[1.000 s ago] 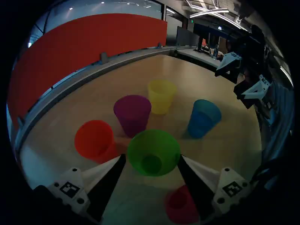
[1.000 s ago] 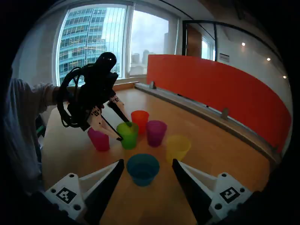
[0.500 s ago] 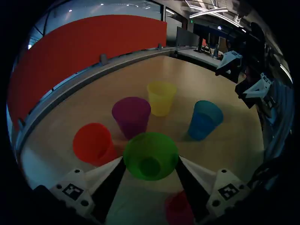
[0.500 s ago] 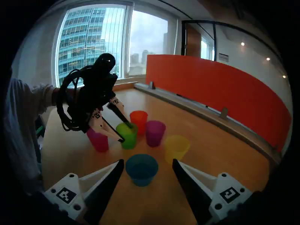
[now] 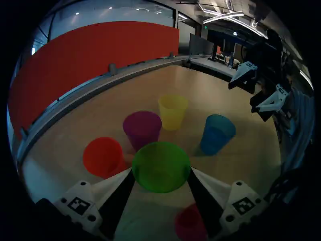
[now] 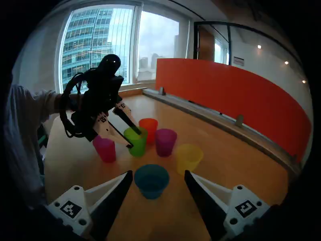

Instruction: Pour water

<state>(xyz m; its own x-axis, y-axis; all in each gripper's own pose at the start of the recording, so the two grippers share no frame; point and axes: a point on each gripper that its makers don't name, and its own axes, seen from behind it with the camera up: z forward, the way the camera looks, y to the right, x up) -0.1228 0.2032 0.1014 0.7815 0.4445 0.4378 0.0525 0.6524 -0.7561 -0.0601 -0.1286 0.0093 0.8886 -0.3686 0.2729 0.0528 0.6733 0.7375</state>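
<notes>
Green cup [image 5: 160,160] upright; left tongs [image 5: 159,170] gripping

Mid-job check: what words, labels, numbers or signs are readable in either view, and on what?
No text reads clearly.
Square black-and-white marker on the right tongs: a pattern, no words.
White wall sign above the orange partition: too small to read.
Translucent green plastic cup: no print visible.

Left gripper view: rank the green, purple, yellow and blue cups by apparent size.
1. green cup, though nearest the camera
2. purple cup
3. yellow cup and blue cup look alike; unranked
</notes>
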